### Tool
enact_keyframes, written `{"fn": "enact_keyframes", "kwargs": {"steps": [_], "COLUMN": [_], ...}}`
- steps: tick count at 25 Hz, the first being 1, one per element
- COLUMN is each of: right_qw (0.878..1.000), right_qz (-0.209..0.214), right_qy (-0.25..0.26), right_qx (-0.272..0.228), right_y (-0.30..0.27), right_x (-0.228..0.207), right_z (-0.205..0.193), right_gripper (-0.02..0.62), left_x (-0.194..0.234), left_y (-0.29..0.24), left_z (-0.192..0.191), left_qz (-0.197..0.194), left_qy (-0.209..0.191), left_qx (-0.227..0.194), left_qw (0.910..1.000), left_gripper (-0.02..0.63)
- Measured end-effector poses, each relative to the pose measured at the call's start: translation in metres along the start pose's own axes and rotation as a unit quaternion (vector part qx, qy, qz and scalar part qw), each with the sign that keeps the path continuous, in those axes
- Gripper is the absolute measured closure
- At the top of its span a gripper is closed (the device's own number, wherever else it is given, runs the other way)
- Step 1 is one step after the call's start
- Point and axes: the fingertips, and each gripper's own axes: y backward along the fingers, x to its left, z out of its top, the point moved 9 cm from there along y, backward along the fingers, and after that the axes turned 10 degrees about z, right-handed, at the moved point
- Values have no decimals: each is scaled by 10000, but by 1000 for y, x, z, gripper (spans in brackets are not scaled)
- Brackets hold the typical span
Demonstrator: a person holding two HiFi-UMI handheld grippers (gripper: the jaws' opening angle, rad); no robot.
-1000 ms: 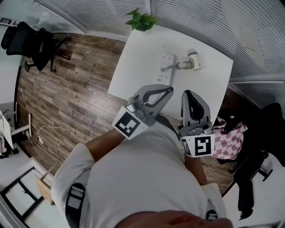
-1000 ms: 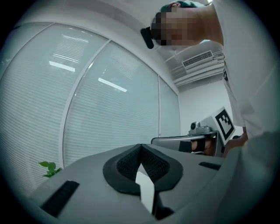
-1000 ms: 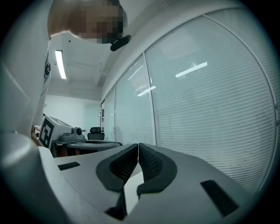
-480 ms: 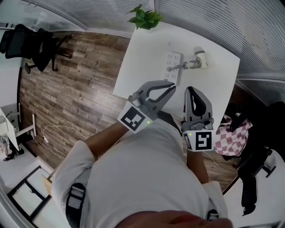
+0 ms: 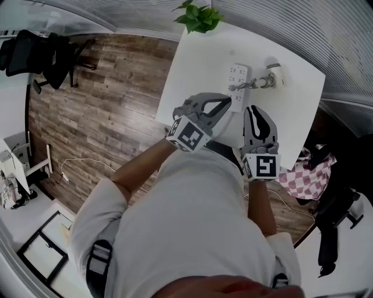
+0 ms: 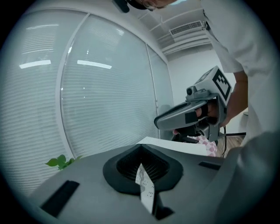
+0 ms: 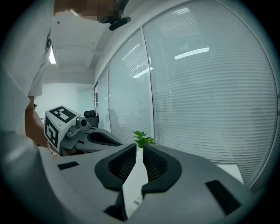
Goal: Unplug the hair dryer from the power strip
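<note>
Table (image 5: 192,75) holds power strip (image 5: 238,81), hair dryer (image 5: 274,75), plant (image 5: 200,16); left claw (image 5: 228,100), right claw (image 5: 254,109) closed, empty.

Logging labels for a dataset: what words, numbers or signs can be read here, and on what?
No word or number can be read anywhere.
Left cube: black-and-white square marker, no letters.
Right cube: the same kind of marker, no letters.
Power strip: any print is too small to read.
Hair dryer: any print is too small to read.
</note>
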Motion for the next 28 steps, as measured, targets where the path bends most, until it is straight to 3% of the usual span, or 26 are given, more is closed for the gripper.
{"fn": "enact_keyframes", "kwargs": {"steps": [4,8,16,21,28], "right_qw": [9989,9954,9857,9793,9704], "right_qz": [-64,-141,-391,-493,-596], "right_qy": [-300,-653,-1017,-1158,-1383], "right_qx": [347,680,1283,1584,1888], "right_y": [-21,-41,-71,-90,-116], "right_x": [-7,-14,-26,-31,-40], "right_z": [-29,-60,-120,-151,-188], "right_gripper": [549,471,468,462,457], "left_x": [6,6,12,11,14], "left_y": [-21,-41,-74,-96,-127], "left_z": [-33,-65,-118,-139,-170], "left_qz": [-178,-357,-625,-863,-1207], "left_qy": [-443,-848,-1395,-1811,-2498], "left_qx": [347,644,1073,1235,1497], "left_qw": [9983,9937,9824,9719,9490], "left_gripper": [583,583,583,583,583]}}
